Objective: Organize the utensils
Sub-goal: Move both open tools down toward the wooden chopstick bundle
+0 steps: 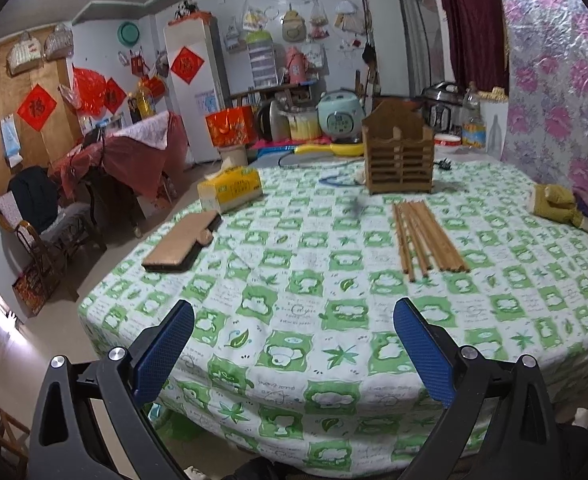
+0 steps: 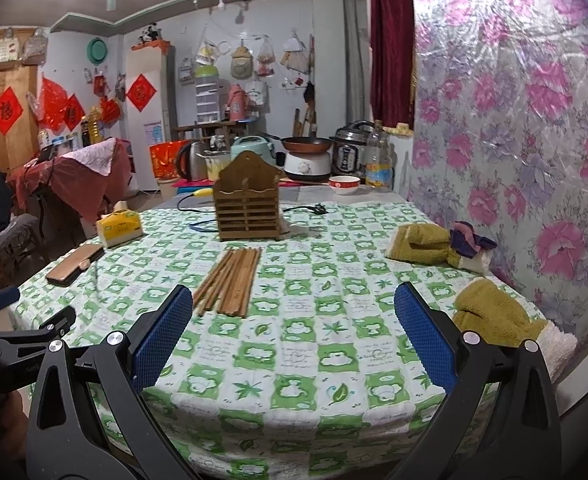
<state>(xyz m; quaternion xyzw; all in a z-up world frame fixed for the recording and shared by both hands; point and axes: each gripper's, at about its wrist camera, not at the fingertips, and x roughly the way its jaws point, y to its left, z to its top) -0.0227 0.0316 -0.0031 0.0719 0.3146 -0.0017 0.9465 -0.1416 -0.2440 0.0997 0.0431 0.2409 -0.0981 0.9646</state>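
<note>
Several wooden chopsticks (image 1: 426,238) (image 2: 230,282) lie bundled flat on the green-and-white tablecloth (image 1: 294,320) (image 2: 314,340). Behind them stands an empty wooden slatted utensil holder (image 1: 399,156) (image 2: 248,204). My left gripper (image 1: 294,308) hovers open over the near table edge, left of and short of the chopsticks, nothing between its blue pads. My right gripper (image 2: 294,292) is open too, with its left pad (image 2: 162,332) just beside the chopsticks' near ends. The left gripper's arm shows at the left edge of the right wrist view.
A yellow tissue box (image 1: 230,188) (image 2: 119,229) and a phone in a brown case (image 1: 182,246) (image 2: 74,268) lie at the table's left. Olive mitts (image 2: 434,246) (image 2: 498,316) rest by the floral wall at right. A cable, bowl (image 2: 344,184) and cookers sit behind the holder.
</note>
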